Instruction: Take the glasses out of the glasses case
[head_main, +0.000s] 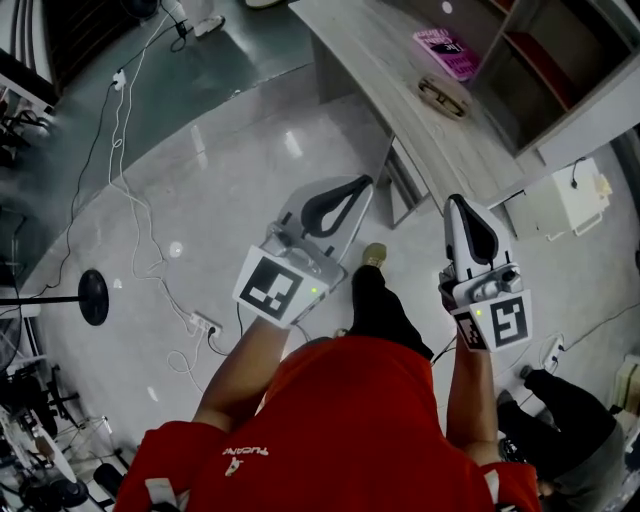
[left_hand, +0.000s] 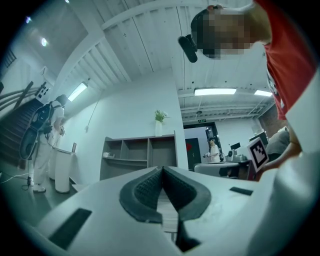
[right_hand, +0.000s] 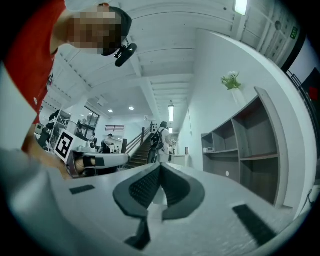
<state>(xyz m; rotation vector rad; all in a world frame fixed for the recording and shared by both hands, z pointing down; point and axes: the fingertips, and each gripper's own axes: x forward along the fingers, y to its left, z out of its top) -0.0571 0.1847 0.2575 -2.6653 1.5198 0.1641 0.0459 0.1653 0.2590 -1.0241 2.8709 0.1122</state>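
Note:
In the head view an oval brown glasses case (head_main: 444, 97) lies closed on the long grey desk (head_main: 400, 70), far ahead of both grippers. My left gripper (head_main: 360, 185) hangs over the floor in front of the desk, shut with nothing in it. My right gripper (head_main: 460, 203) is beside the desk's near end, also shut and empty. In the left gripper view the left gripper (left_hand: 162, 170) has its dark pads pressed together. The right gripper view shows the right gripper (right_hand: 160, 167) the same way. The glasses are not visible.
A pink book (head_main: 447, 52) lies on the desk just beyond the case. A shelf unit (head_main: 560, 70) rises at the desk's right. Cables and a power strip (head_main: 203, 324) trail across the floor at left, with a round black stand base (head_main: 92, 296). Another person's legs (head_main: 560, 420) are at lower right.

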